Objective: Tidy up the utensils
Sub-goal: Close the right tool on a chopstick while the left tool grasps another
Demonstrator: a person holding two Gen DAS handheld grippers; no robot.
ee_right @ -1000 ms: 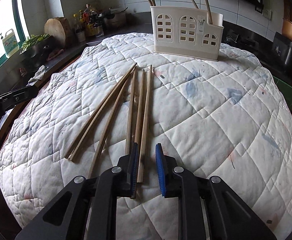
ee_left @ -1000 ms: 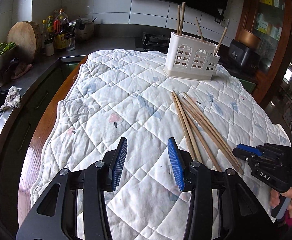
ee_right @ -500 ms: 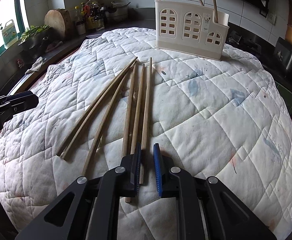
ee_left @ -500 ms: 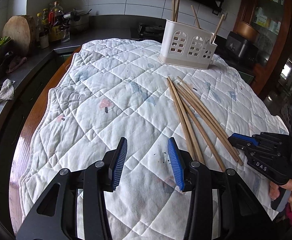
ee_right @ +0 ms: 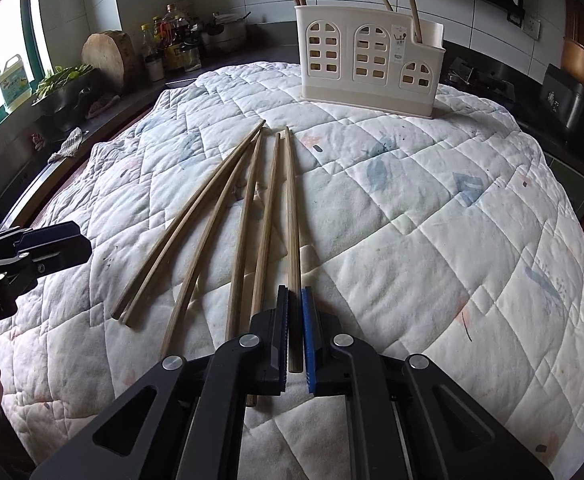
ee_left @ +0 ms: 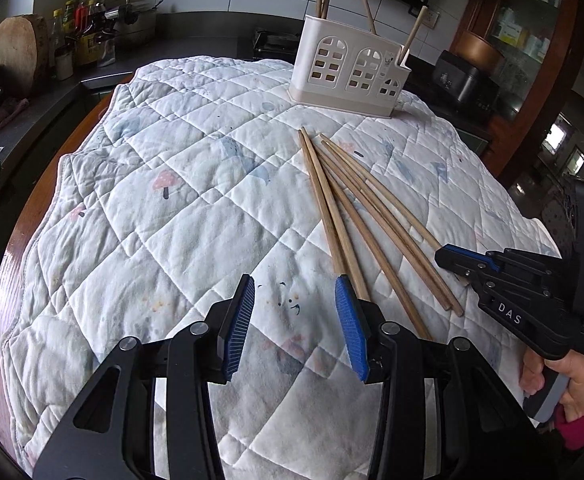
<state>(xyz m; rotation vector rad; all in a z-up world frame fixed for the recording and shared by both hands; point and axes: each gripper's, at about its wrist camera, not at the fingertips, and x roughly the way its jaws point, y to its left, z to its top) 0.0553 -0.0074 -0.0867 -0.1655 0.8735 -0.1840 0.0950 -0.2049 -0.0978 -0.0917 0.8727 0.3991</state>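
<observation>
Right tongs [ee_right: 295,334] closed down onto a single wooden chopstick [ee_right: 293,216], the rightmost of the loose set, gripped near its thick end between a black pad and a blue pad, the stick's butt poking back past the pads. Gripped chopstick stretched flat along the quilted cloth [ee_right: 432,208], thin tip aimed toward the utensil holder [ee_right: 368,60].

Left tongs [ee_left: 294,322] partly open, nothing between the blue pads [ee_left: 239,320], only bare quilt beneath. Positioned just left of the chopstick fan, right pad close beside the nearest stick's thick end; touching or not, cannot tell.

Loose chopsticks [ee_left: 356,216] spread in a fan on the cloth, thin ends gathered toward the holder, thick ends splayed toward the cameras. Six in all by the right wrist view: a touching pair at far left, one alone, two close together, then the gripped one.

White plastic holder with arched cut-out windows upright at the far edge of the cloth-covered worktop [ee_left: 24,216], four chopsticks already standing in it at a lean. Well apart from the loose fan.

Hand [ee_left: 564,372] with a pink sleeve at lower right of the left wrist view, wrapped round the right tool's handle. Bottles [ee_right: 172,40] and a round wooden block [ee_right: 110,58] on the dark counter behind.
</observation>
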